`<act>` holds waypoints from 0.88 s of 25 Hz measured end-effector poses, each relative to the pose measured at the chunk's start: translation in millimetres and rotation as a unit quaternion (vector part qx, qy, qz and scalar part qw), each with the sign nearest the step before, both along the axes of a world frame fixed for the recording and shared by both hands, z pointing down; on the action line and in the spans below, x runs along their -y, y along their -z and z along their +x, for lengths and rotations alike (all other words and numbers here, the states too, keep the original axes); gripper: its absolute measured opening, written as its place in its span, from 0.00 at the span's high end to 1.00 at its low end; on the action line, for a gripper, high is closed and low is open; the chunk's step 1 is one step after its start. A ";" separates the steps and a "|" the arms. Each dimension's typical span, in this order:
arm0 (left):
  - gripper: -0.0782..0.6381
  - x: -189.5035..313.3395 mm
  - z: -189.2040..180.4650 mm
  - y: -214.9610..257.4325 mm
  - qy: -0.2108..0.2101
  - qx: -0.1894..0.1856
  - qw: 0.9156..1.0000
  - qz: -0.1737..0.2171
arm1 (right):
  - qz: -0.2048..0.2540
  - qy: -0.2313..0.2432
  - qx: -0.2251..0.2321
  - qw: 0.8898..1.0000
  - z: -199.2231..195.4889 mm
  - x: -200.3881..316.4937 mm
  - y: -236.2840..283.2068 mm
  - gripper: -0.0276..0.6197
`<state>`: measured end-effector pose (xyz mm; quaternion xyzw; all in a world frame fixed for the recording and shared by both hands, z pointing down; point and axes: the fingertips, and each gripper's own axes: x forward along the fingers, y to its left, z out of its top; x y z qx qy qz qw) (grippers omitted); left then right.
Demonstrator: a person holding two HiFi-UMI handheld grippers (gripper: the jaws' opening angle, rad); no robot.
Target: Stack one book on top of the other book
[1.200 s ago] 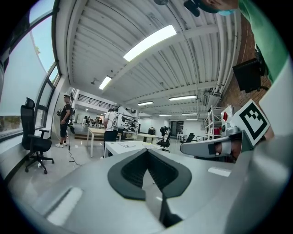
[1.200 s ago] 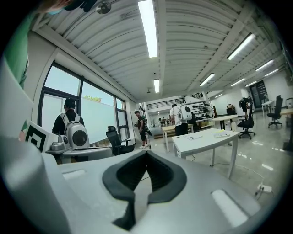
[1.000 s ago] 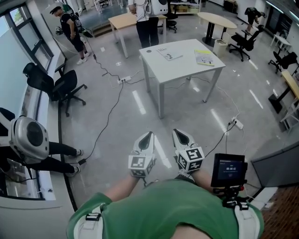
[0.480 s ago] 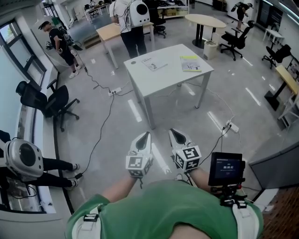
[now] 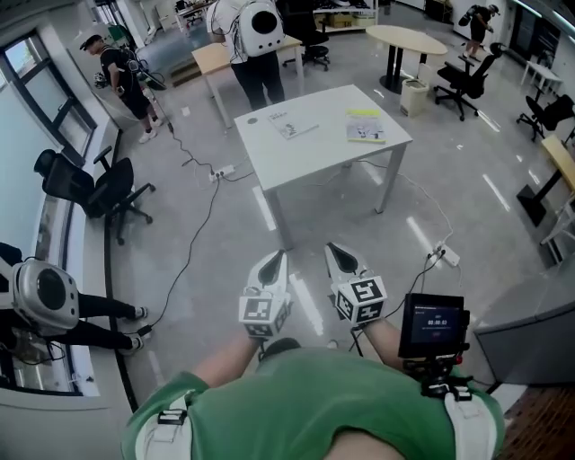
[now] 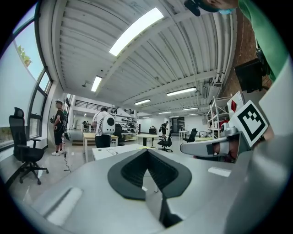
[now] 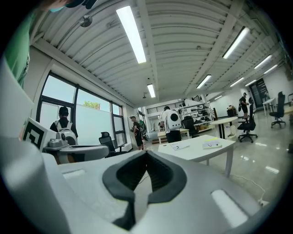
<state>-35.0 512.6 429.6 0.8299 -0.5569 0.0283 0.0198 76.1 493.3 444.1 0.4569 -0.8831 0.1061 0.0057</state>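
Both claws are shut with nothing in them. The left gripper (image 5: 277,260) and the right gripper (image 5: 338,256) sit side by side in front of a person in a green top (image 5: 314,404), on the near side of the white table (image 5: 314,153) and well short of it. Each gripper's own view shows its dark pads (image 6: 130,176) pressed together, with only open floor and the table ahead of them. Both point roughly level toward the table.

The two books lie flat on the table, apart, with bare tabletop between them. A white booklet (image 5: 294,127) rests toward the table's middle, and a yellow-green book (image 5: 366,126) lies close to the table's right-hand edge. Neither is on top of the other, and neither gripper is anywhere near them.

A small screen (image 5: 436,325) stands on a mount on the table's near side, off to the right. Behind the table, a person with a white backpack (image 5: 254,27) stands at a wooden table (image 5: 211,58). A person in black (image 5: 121,76) stands further left of the table. A black office chair (image 5: 99,184) sits well to the table's left. A cable (image 5: 211,193) trails across the floor from the table's left side. A power strip (image 5: 446,256) lies on the floor by the table's near right. A round table (image 5: 404,38) stands beyond the table's right corner.
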 end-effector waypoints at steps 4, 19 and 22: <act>0.88 11.9 13.0 -4.9 -0.002 0.015 1.000 0.001 | -0.005 -0.003 0.008 1.000 14.9 11.0 -2.8 0.95; 0.88 106.5 53.8 -11.7 -0.039 -0.007 0.999 -0.003 | -0.006 -0.040 -0.009 0.999 51.1 91.3 -5.5 0.95; 0.88 133.4 50.3 -6.3 -0.038 -0.015 0.999 0.005 | 0.002 -0.042 -0.014 0.999 48.4 118.9 2.6 0.95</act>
